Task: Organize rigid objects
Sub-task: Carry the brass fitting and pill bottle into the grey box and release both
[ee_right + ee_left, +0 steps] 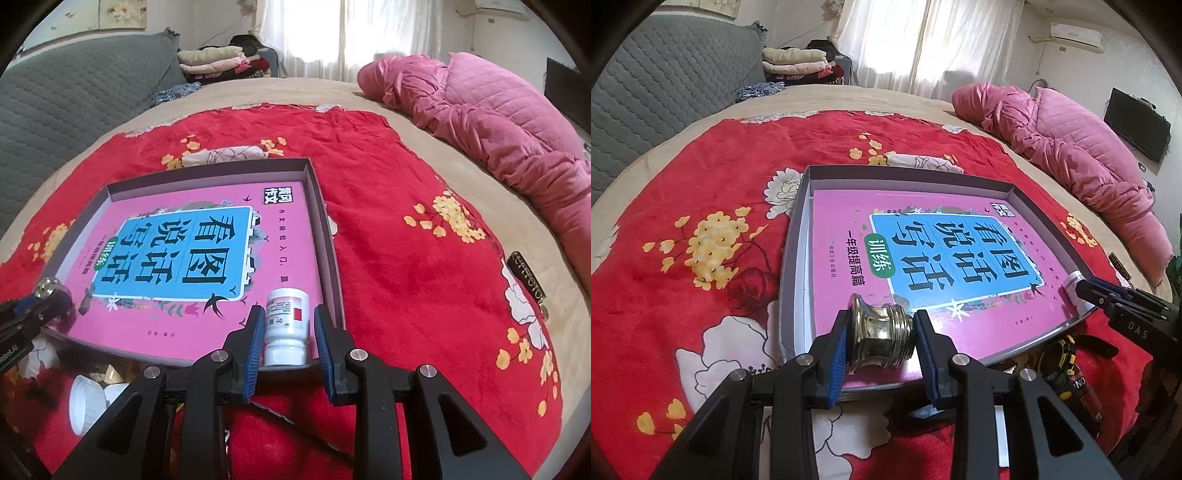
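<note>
A shallow grey box [795, 236] lies on the red flowered blanket with a pink book [842, 218] flat inside it. My left gripper [881, 347] is shut on a brass threaded fitting [881, 338], held sideways over the box's near left corner. My right gripper [290, 332] is shut on a small white pill bottle [286, 325] with a red label patch, cap toward me, at the box's [327, 221] near right corner above the book [288, 236]. Each view shows the other gripper: the right gripper [1087, 290] with the bottle [1075, 282], the left gripper [44, 302] with the fitting [48, 288].
A yellow-black watch [1057, 354] and a dark can [1084, 393] lie just in front of the box. White cups [85, 402] and a gold item [110, 373] sit nearby. A pink quilt [498, 110] is at the far right, a grey headboard [657, 96] at the left.
</note>
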{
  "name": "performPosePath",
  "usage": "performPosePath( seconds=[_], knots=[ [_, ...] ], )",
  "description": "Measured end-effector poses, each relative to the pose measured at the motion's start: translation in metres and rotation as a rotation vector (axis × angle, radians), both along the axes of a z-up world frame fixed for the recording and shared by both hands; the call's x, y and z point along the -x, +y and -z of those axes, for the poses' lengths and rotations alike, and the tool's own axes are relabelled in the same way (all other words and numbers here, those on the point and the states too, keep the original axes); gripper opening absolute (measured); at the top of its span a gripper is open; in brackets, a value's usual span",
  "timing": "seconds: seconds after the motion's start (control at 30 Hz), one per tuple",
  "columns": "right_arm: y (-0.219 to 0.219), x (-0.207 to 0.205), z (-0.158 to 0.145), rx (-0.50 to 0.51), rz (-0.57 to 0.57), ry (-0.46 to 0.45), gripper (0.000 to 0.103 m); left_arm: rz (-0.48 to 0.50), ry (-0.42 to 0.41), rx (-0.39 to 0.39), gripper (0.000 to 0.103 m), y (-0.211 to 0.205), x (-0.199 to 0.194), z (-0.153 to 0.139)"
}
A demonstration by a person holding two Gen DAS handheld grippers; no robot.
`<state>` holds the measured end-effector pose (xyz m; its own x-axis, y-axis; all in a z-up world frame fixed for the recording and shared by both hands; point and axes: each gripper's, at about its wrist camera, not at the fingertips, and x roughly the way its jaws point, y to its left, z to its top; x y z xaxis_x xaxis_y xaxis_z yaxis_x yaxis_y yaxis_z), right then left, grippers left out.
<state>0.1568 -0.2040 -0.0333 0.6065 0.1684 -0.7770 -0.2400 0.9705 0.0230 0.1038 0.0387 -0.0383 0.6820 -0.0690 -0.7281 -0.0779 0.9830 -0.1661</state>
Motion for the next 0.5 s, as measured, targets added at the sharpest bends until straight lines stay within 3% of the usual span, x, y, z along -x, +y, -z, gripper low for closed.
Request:
performPosePath(
  seconds=[0.5],
  knots=[
    [-0.01,0.015,-0.012,-0.028,0.002,-0.008,0.029,-0.007,-0.003,-0.057,0.037,-0.002,0.011,-0.004]
  ],
)
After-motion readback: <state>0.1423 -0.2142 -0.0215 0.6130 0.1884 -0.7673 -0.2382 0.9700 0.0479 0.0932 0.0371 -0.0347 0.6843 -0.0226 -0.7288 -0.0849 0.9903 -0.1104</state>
